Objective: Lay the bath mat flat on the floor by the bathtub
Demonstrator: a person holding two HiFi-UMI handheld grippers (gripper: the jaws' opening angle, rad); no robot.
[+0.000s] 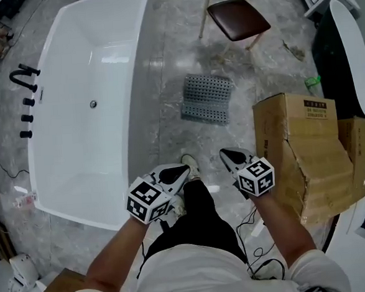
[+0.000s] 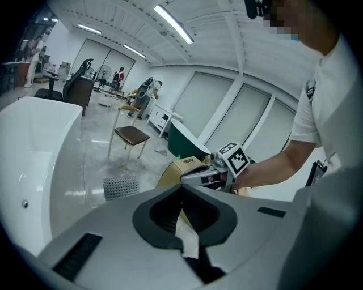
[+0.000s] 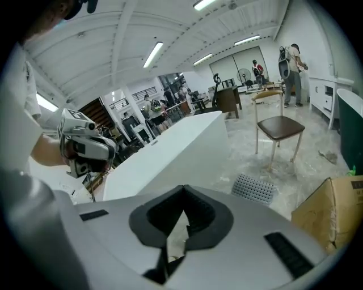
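- Right now both tongs are sitting closed and empty: the left gripper (image 1: 184, 171) and the right gripper (image 1: 225, 153) are each showing their jaws pressed together with nothing between them, hovering side by side above the person's shoes.
- The bath mat (image 1: 207, 98) is lying on the marble floor ahead of the tongs, doubled over on itself rather than flat, apart from both grippers.
- A white bathtub (image 1: 138, 77) is running along the left, its near side well apart from the mat.
- A dented cardboard box (image 1: 308, 158) is crowding the right side just beside the right gripper, and a brown-seated chair (image 1: 237, 18) is standing beyond the mat.
- Bare floor is lying open between the tub's side and the mat; the box is narrowing the room on the right.
- Black tap fittings (image 1: 24, 77) are showing only in the head view, on the tub's far rim.
- The gripper views are showing what the head view is missing: a long room behind, with people (image 2: 148, 93) standing far off, and each gripper seen from the other.
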